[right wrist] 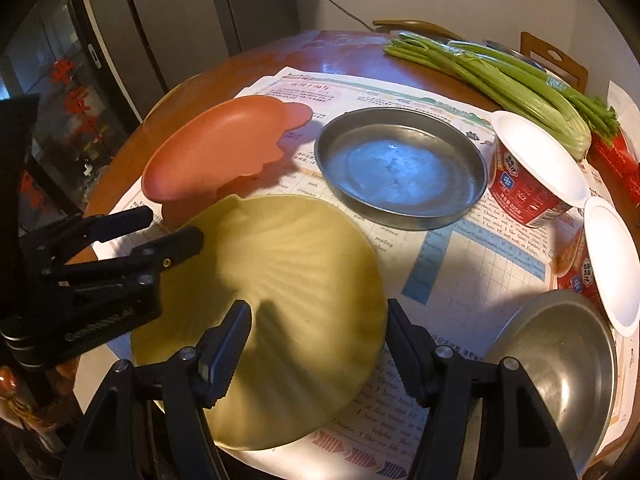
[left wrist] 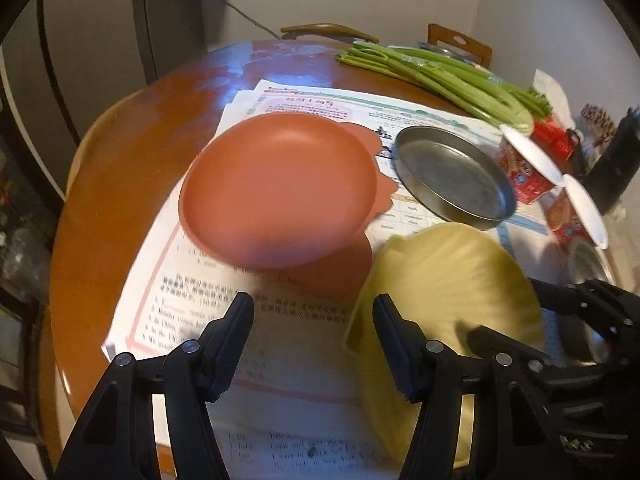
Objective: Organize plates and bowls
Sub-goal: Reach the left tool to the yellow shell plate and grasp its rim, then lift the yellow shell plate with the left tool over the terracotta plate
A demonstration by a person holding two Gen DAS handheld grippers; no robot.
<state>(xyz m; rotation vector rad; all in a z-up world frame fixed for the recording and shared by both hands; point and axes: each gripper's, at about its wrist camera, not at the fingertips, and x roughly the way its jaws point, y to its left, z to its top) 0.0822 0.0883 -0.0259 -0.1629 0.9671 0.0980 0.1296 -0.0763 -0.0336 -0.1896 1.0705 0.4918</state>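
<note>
A yellow shell-shaped plate (right wrist: 288,248) sits low in the right wrist view. My right gripper (right wrist: 318,312) straddles its right rim, with one finger over the ribbed inside and the other outside the edge, gripping it. The plate (left wrist: 448,272) shows at lower right in the left wrist view, with the right gripper (left wrist: 504,308) on its far side. My left gripper (left wrist: 314,308) is open over printed paper, just left of the yellow plate, holding nothing. A red-brown plate (left wrist: 280,196) lies beyond it. A round metal pan (right wrist: 400,168) sits right of the red plate (right wrist: 216,152).
Printed sheets (right wrist: 460,264) cover the round wooden table (left wrist: 132,168). A steel bowl (right wrist: 560,360) sits at near right, with two red noodle cups (right wrist: 528,184) behind it. Celery (right wrist: 500,72) lies at the back right. Chairs stand beyond the table.
</note>
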